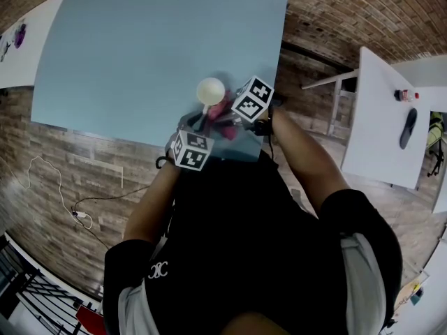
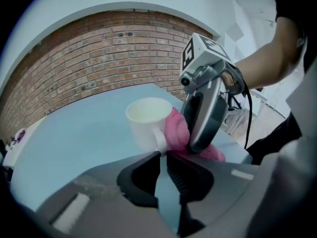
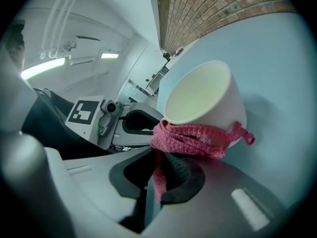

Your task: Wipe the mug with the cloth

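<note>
So, the left gripper is pinched on the mug handle. The right gripper clamps the pink cloth against the mug's side, just inside the blue table's 6 o'clock edge. Open tabletop runs to 12 o'clock. The white side table sits off at 3 o'clock.

Smooth matt mug, rough knitted cloth

We count:
- Mug: one, just ahead of the left gripper.
- Cloth: one, at the right gripper.
- Grippers: two.
- Marker cubes: two, a left cube and a right cube.
- Blue table: one, beneath both grippers.
- Bottle: one, well off to the right gripper's outer side.
</note>
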{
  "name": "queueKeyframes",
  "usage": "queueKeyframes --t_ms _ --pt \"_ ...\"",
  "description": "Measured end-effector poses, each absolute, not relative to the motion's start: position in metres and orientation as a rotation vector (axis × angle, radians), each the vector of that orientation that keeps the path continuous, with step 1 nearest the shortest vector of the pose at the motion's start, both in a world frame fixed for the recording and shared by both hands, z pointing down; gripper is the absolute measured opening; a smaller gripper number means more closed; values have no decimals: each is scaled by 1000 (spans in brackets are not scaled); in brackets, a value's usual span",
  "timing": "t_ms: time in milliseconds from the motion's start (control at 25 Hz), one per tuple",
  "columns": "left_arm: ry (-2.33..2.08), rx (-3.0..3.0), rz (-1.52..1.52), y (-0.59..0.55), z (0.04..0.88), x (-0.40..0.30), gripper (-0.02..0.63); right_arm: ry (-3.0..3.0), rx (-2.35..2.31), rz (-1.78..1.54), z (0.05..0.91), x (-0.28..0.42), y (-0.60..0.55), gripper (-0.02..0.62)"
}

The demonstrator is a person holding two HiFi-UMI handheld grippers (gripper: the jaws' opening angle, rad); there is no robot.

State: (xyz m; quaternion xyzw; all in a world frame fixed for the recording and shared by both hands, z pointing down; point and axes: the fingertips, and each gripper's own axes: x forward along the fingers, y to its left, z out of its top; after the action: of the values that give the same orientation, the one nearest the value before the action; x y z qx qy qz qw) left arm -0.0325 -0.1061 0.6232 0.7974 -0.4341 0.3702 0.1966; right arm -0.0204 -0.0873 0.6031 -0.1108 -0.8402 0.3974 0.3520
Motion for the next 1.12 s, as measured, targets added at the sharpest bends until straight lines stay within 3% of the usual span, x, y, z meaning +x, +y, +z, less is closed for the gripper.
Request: queueKeyframes --t_ms 360,640,880,1120 --pt "-878 2398 1028 -91 624 3 34 -2158 -197 868 604 5 -100 38" --pt "-853 2489 921 -86 613 -12 238 -2169 -166 850 607 7 -106 38" --pt "-1030 2430 991 -128 617 -69 270 -2174 -174 887 606 7 -106 38" --pt "-792 2560 1094 -148 619 -64 333 -2168 -148 903 607 9 -107 38"
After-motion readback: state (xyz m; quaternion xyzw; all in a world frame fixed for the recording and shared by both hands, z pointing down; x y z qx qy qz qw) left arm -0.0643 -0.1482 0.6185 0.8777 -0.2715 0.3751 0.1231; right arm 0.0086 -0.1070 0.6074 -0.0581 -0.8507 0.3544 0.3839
